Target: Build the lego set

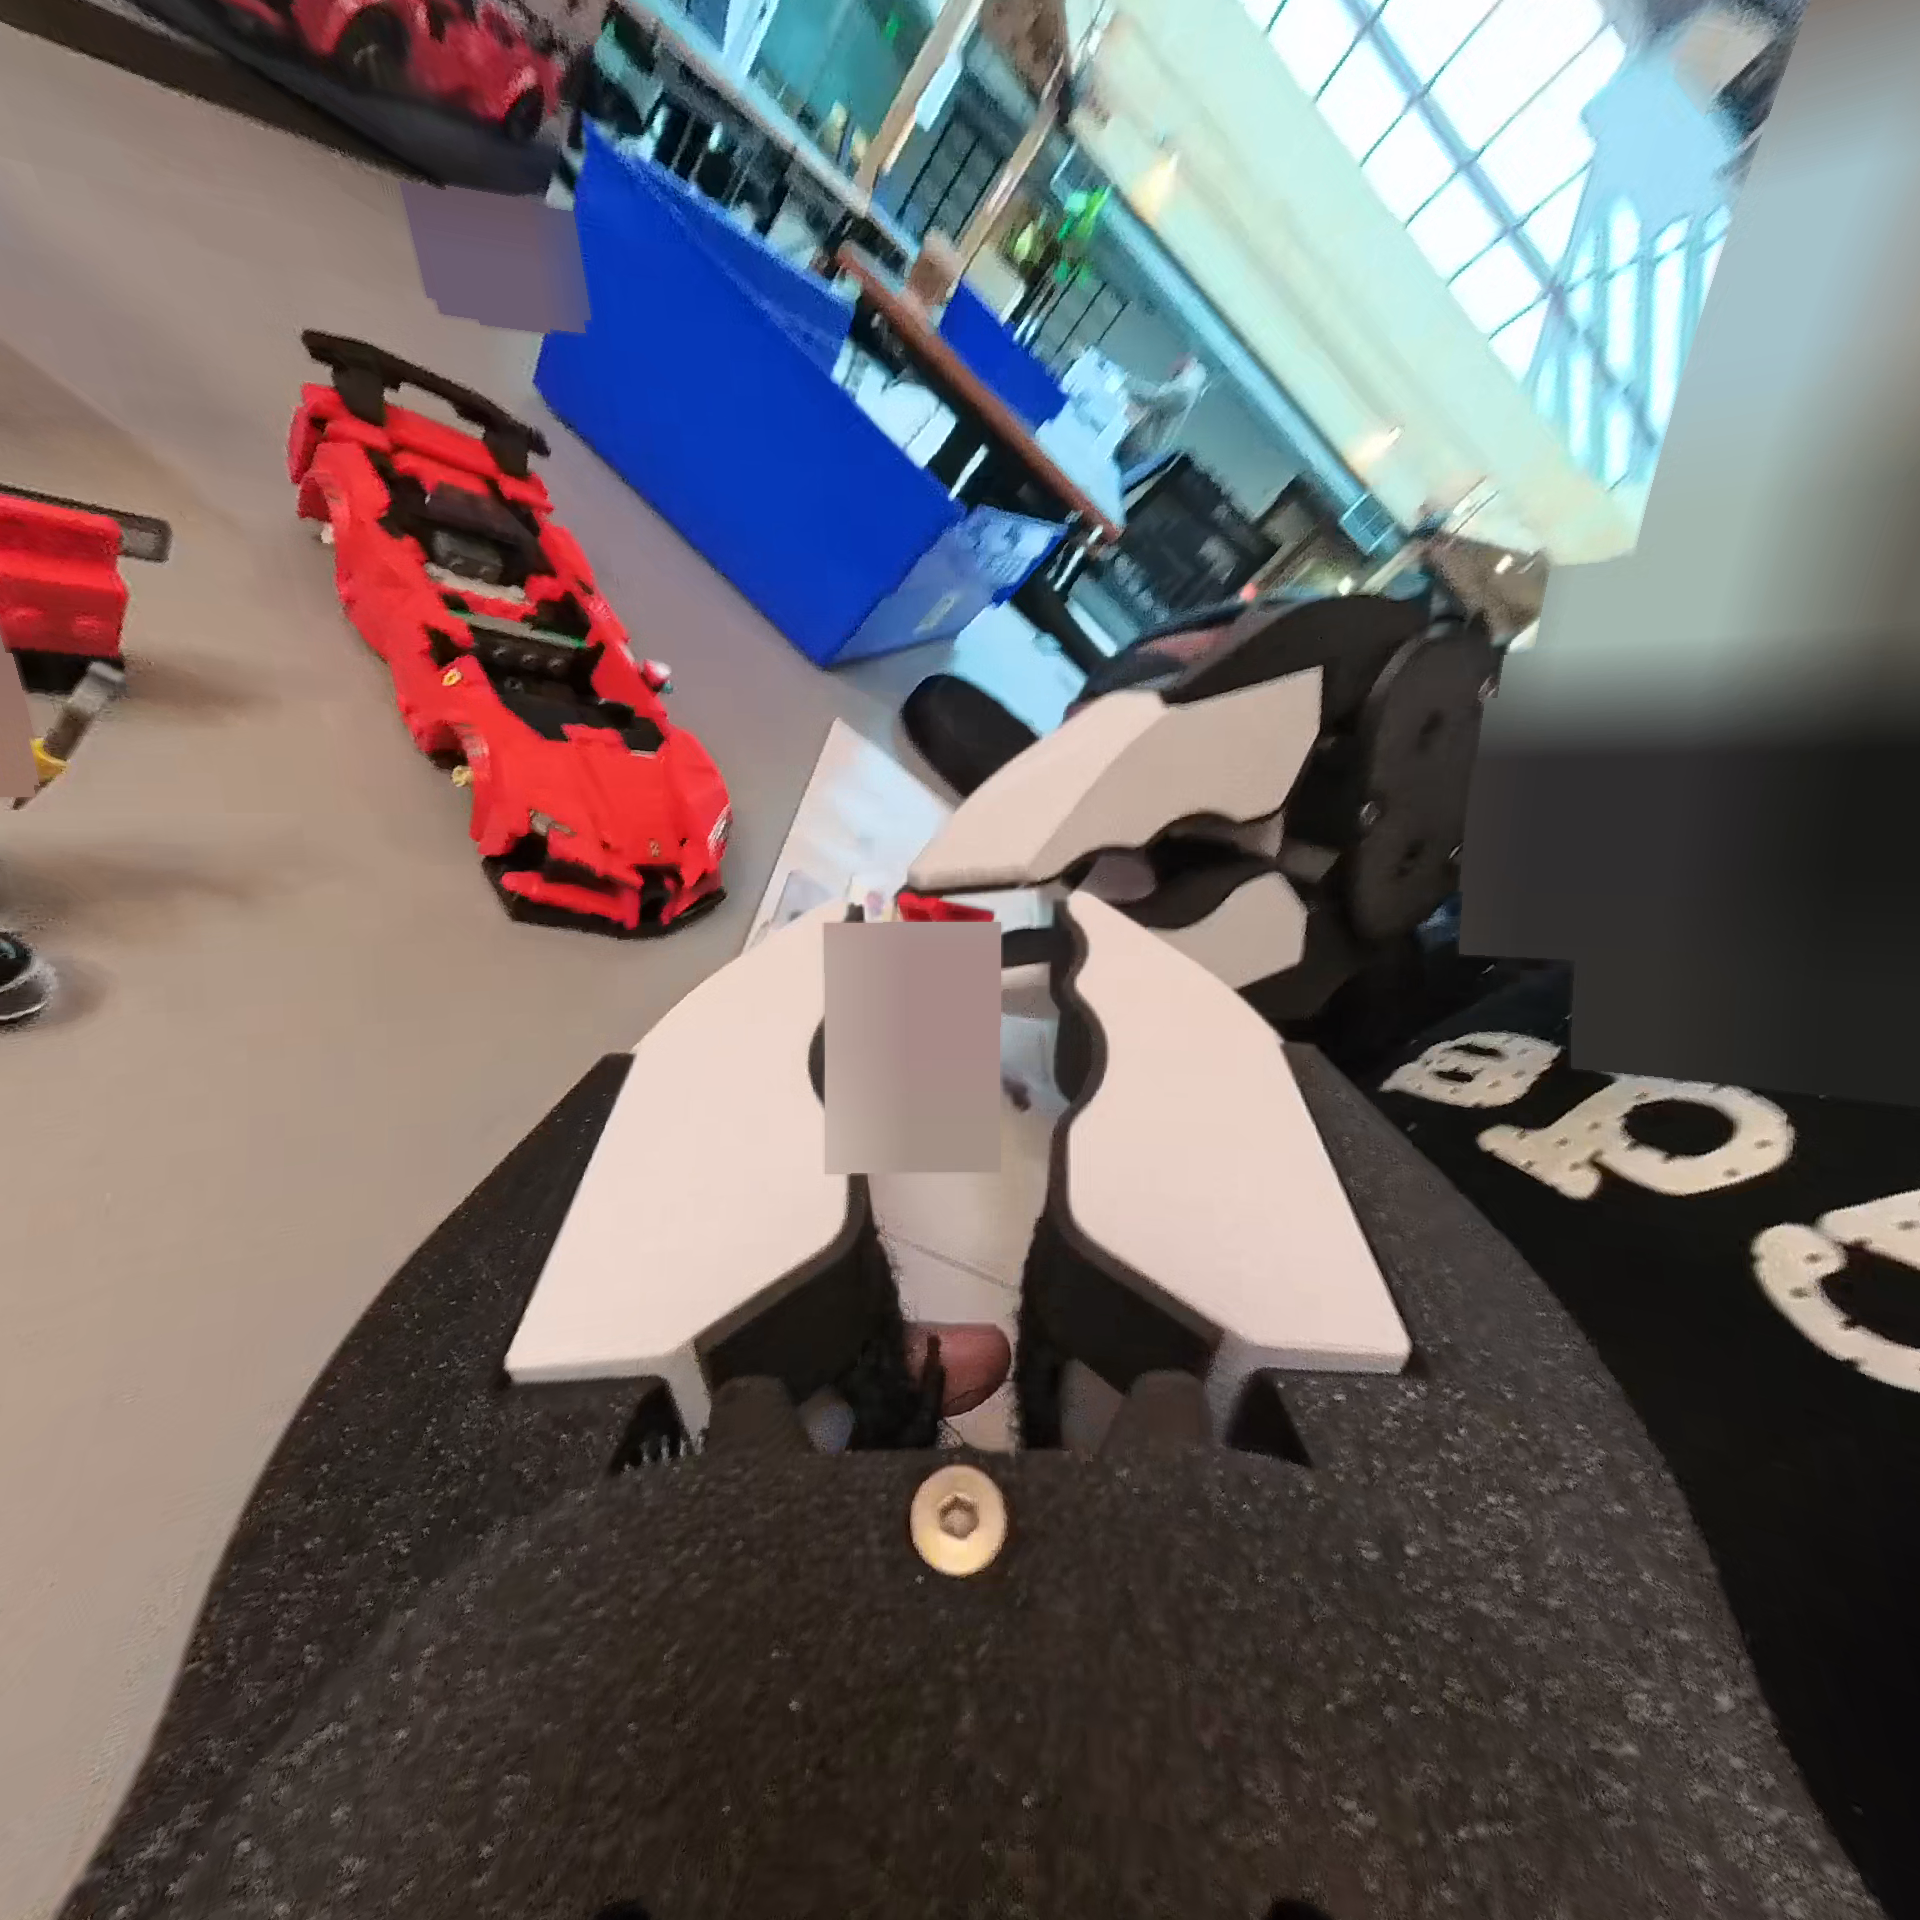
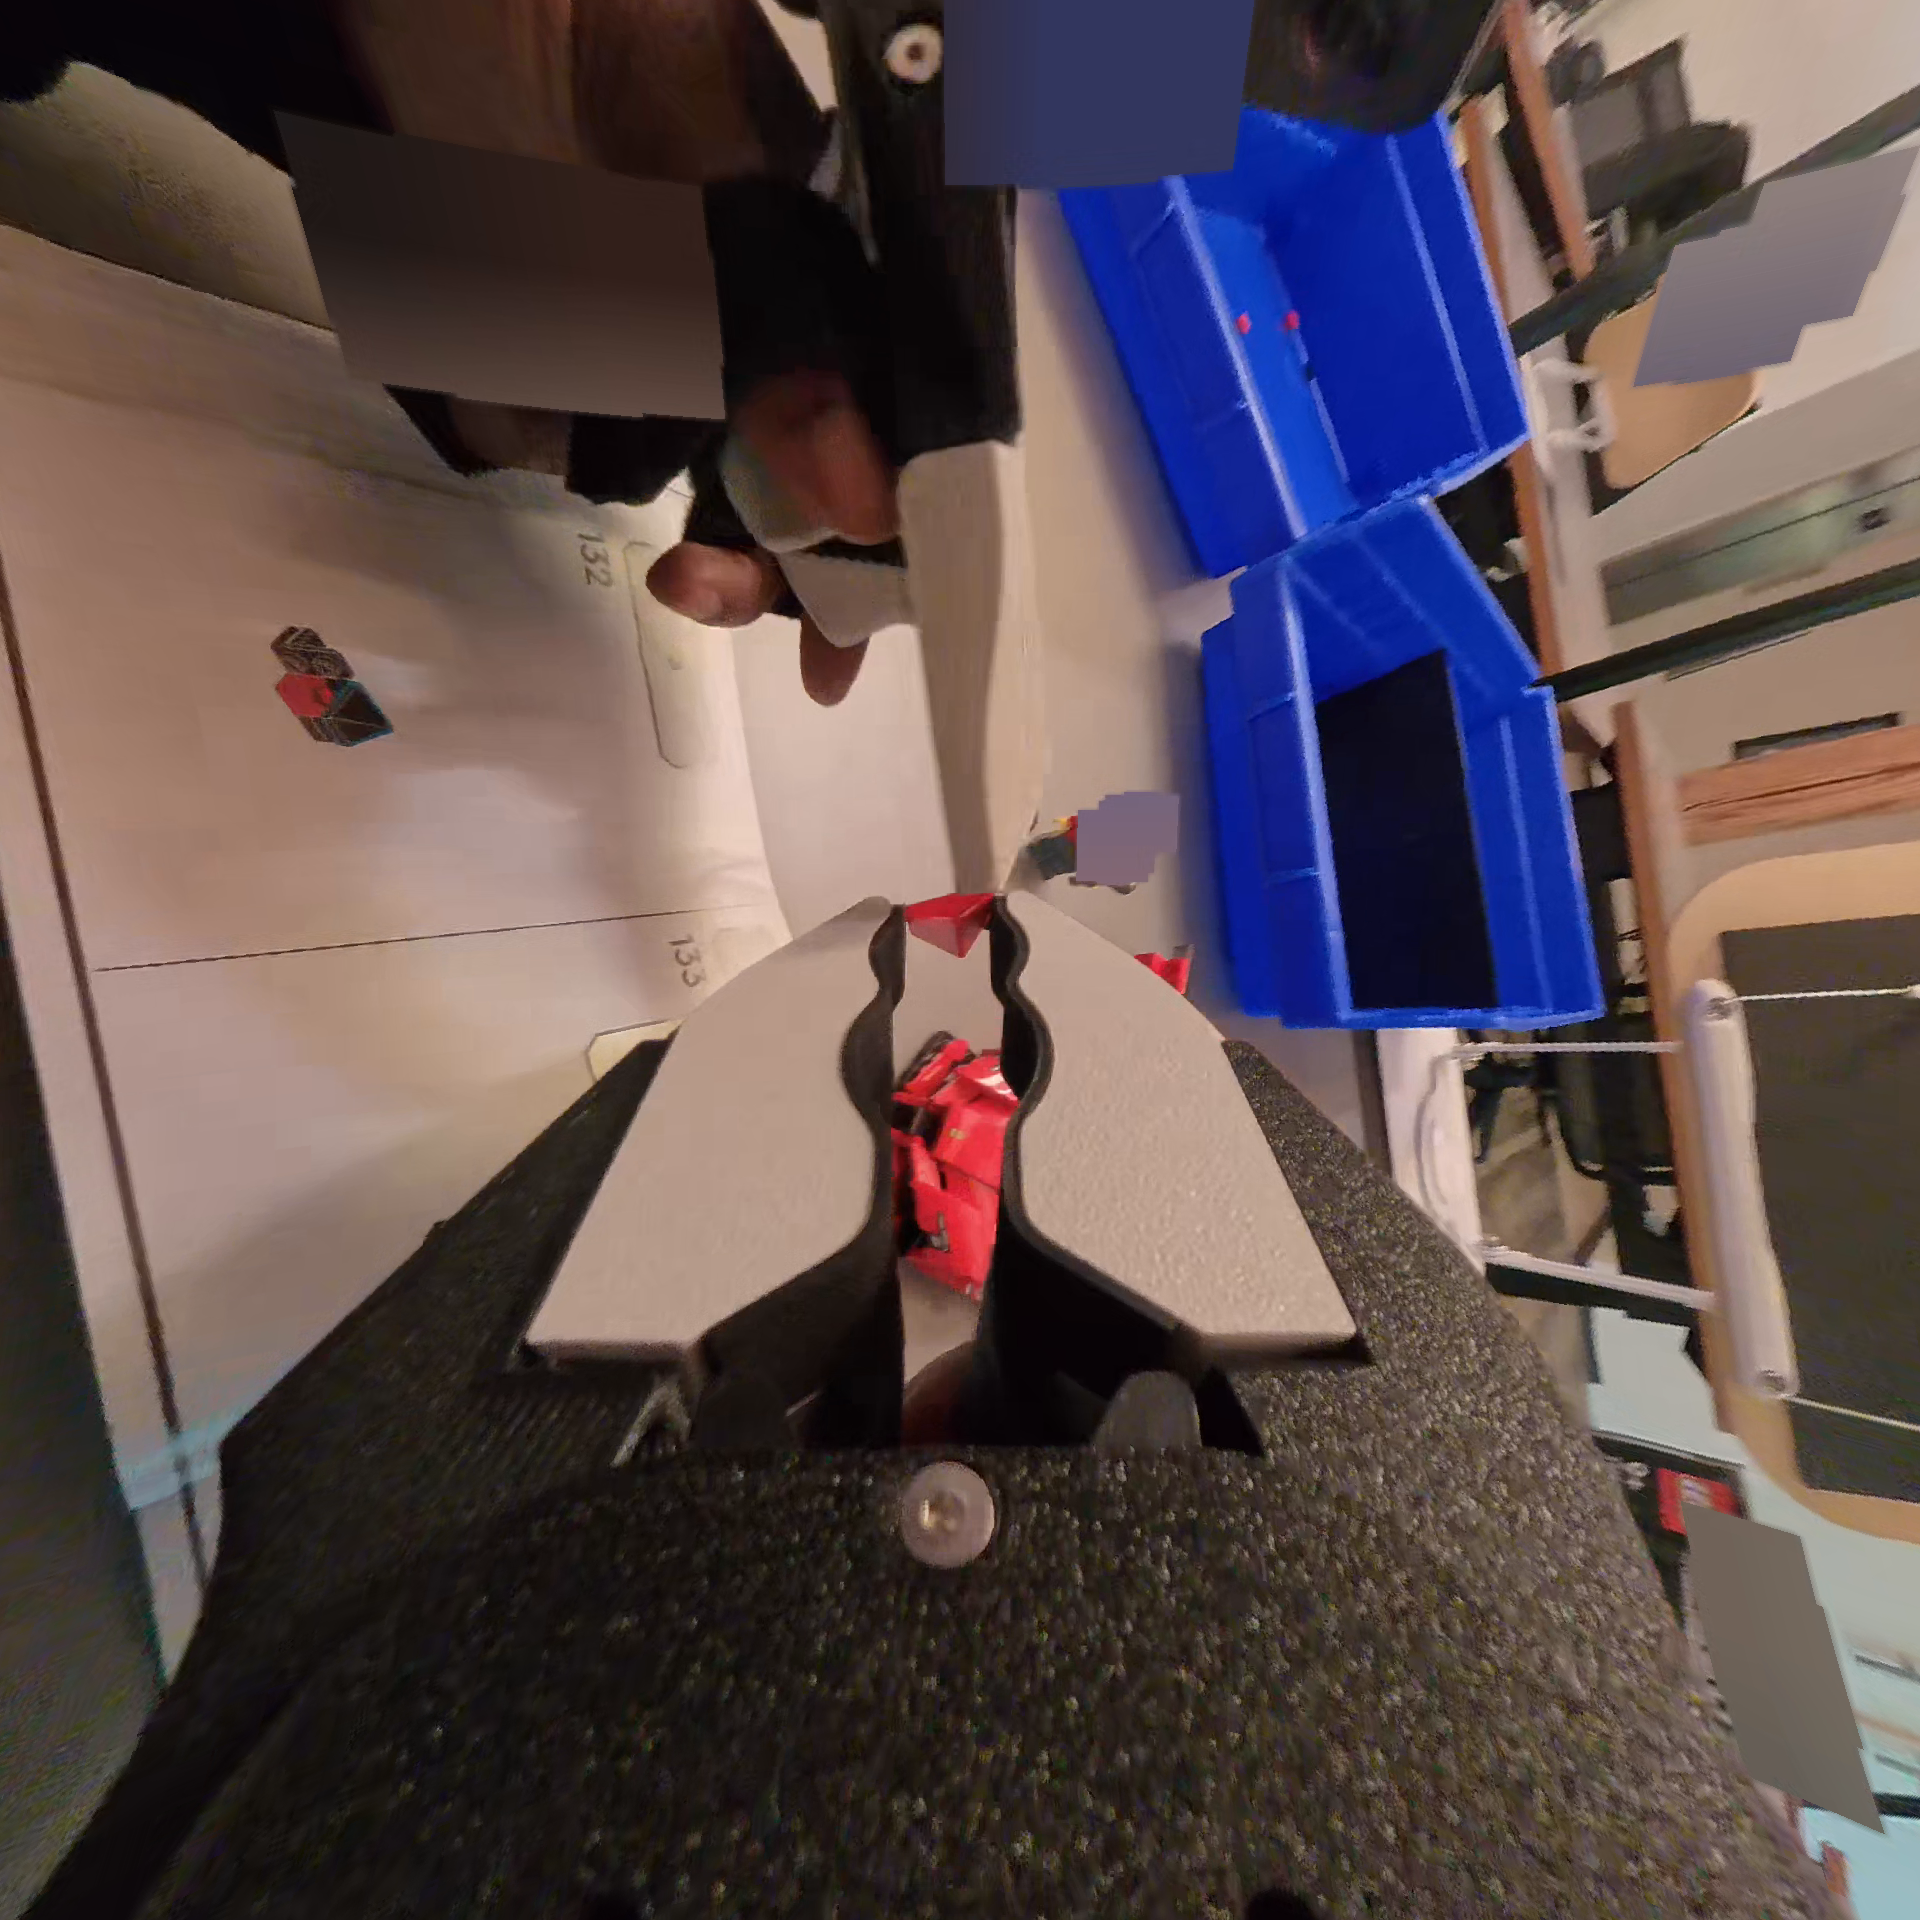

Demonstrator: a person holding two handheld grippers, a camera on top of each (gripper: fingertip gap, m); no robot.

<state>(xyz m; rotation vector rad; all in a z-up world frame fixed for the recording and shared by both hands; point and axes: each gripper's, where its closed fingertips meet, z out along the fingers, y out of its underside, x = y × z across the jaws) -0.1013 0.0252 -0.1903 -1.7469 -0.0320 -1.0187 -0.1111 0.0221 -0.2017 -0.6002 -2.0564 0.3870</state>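
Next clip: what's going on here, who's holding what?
A person works two handheld claws over an open instruction booklet. The right claw pinches a small red piece at its tips, and the left claw meets it there; a mosaic patch hides the left claw's gap. The mostly built red car sits on the table beside blue bins.

The lego car [image 1: 506, 665] sits on the table [image 1: 208, 1091], left of the bins [image 1: 727, 416]; the instruction booklet [image 1: 842, 821] lies near its front, to the right.
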